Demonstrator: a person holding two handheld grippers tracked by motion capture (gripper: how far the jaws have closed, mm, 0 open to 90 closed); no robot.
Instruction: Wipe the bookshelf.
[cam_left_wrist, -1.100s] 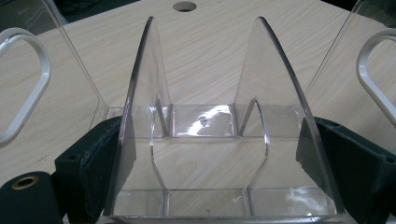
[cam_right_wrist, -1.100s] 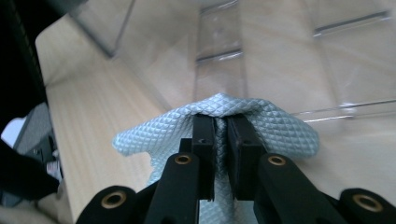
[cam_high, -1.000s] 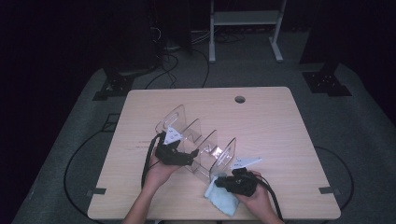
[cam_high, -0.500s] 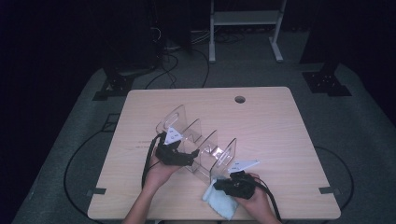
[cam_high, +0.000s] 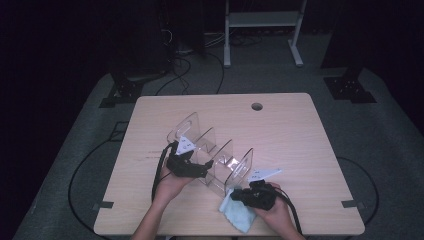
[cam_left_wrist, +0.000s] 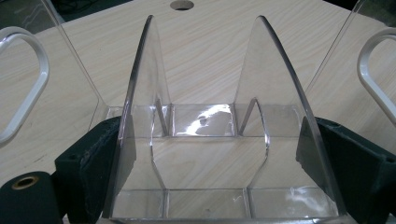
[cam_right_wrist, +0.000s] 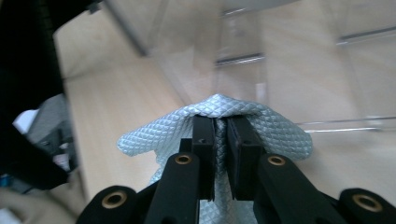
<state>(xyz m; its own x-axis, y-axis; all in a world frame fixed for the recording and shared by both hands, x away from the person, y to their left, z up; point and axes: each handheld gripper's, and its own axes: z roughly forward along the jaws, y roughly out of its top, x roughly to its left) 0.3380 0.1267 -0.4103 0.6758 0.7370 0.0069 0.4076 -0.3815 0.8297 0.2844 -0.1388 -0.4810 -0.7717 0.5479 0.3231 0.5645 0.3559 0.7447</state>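
Acrylic rack mid-table, cloth near front edge

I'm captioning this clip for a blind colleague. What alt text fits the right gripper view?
The right gripper, its two black fingers shut, pinches a fold of a pale blue quilted cleaning cloth held up close to a clear acrylic divider rack. The rack stands on a light wooden table.

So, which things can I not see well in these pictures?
- Cloth: in the right gripper view its lower part is hidden behind the right gripper.
- Rack: in the left gripper view its bottom is cut off by the edge.
- Left gripper: in the high view its jaws are too small and dark to read.
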